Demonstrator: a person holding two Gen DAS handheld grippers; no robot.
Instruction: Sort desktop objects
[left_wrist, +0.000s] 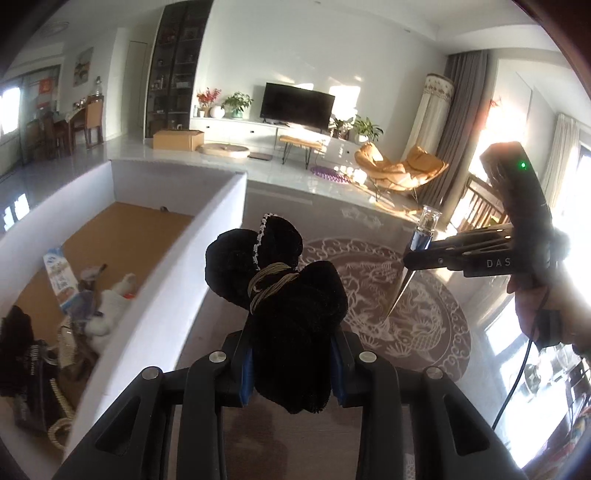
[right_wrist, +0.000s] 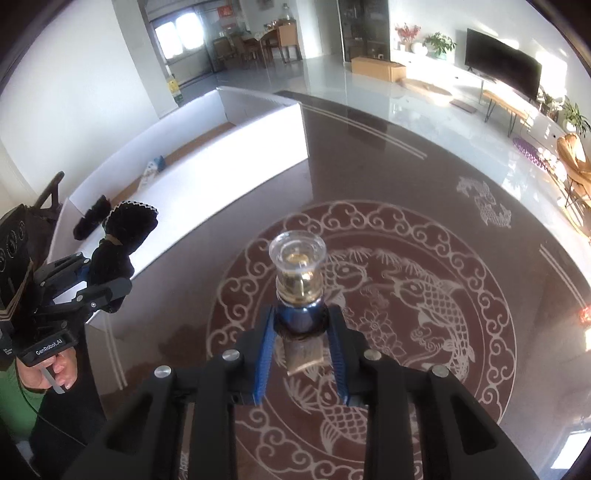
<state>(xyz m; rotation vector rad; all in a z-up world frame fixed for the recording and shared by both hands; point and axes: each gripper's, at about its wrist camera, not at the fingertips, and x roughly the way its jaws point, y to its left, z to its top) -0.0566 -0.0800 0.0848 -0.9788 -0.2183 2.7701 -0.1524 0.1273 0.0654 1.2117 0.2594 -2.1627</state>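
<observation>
Between left gripper (left_wrist: 291, 373) pads: black velvet scrunchie (left_wrist: 277, 280), clamped; soft, light; between right gripper (right_wrist: 303, 328) pads: glass perfume bottle (right_wrist: 299, 291), clamped at blue body; fragile, slippery.

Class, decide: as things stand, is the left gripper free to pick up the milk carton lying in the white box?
Probably not: the left gripper is shut on a black scrunchie, though nothing covers the milk carton.
</observation>
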